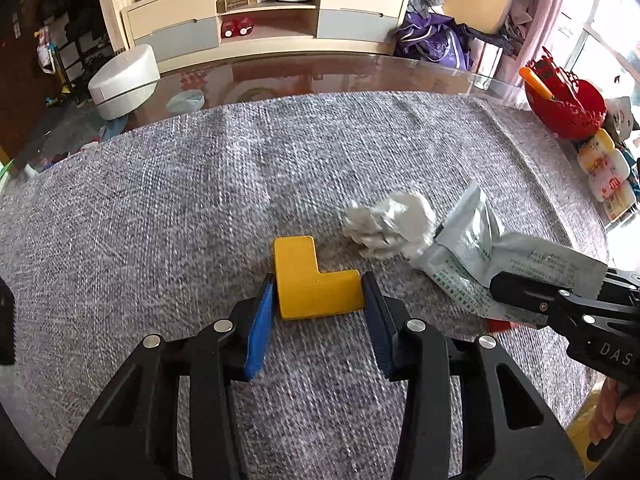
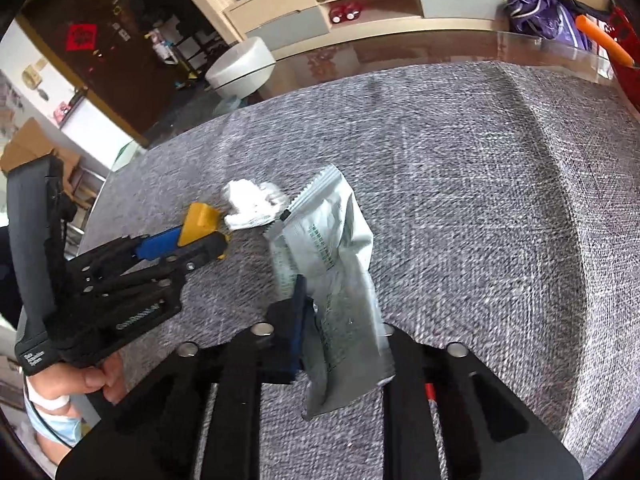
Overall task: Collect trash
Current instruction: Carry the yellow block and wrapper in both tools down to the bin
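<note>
In the left wrist view the left gripper (image 1: 318, 300) sat at lower centre, its two blue pads (image 1: 260, 320) flush against the short sides of a yellow L-shaped block (image 1: 308, 284) that lay flat on the grey woven cloth (image 1: 200, 184). The jaws stood partly closed and appeared to press on the block. To the right, the right gripper (image 1: 516, 286) came in from the frame's edge, pinched nearly shut on the near end of a silver foil sachet (image 1: 472, 240). In the right wrist view the sachet (image 2: 332, 264) ran up the middle of the frame, its long axis roughly in line with the fingers and its serrated far end up off the cloth. A crumpled white tissue (image 1: 390, 222) lay loose on the cloth between block and sachet, touching the sachet's far end. It sat just beyond both grippers, up and right of the left one, up and left of the right one (image 2: 304, 320); which was nearer I could not tell, and both looked occupied
</note>
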Motion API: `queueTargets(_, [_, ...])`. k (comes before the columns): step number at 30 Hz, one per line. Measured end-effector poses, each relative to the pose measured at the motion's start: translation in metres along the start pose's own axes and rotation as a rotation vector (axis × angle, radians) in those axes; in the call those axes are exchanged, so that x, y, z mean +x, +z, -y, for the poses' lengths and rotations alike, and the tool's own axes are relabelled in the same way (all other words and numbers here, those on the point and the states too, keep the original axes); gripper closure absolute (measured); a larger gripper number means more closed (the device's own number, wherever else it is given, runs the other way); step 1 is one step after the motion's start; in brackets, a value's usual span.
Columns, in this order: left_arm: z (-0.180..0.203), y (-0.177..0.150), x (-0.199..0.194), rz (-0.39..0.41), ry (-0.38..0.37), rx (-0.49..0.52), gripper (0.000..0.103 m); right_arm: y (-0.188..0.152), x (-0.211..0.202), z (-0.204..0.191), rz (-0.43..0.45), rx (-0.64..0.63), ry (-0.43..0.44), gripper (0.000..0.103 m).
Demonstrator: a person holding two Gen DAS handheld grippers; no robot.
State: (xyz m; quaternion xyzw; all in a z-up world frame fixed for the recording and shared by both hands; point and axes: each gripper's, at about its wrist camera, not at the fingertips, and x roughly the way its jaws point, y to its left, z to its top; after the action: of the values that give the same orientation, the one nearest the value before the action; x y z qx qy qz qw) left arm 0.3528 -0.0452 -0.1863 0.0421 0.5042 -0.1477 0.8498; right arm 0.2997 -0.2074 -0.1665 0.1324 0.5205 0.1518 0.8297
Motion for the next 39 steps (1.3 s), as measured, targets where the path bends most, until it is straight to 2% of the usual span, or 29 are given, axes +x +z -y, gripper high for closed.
queueTargets(5, [0.009, -0.015, -0.014, -0.007, 0.001, 0.022, 0.063, -0.010, -0.024, -0.006, 0.042, -0.011, -0.009, 0.093])
queueTargets(8, [0.014, -0.026, -0.033, 0.010, 0.000, 0.023, 0.063, -0.016, -0.045, -0.010, 0.074, -0.031, -0.048, 0.093])
queueTargets(16, [0.035, -0.059, -0.113, 0.093, -0.015, 0.030, 0.063, -0.042, -0.103, -0.027, 0.156, -0.080, -0.090, 0.093])
queueTargets(25, [0.055, -0.120, -0.195, 0.178, -0.023, 0.018, 0.063, -0.089, -0.155, -0.047, 0.213, -0.126, -0.116, 0.093])
queueTargets(32, [0.069, -0.179, -0.218, 0.177, -0.029, 0.024, 0.063, -0.144, -0.167, -0.055, 0.196, -0.154, -0.111, 0.093])
queueTargets(39, [0.076, -0.234, -0.206, 0.116, -0.032, 0.012, 0.063, -0.202, -0.156, -0.059, 0.140, -0.150, -0.077, 0.093])
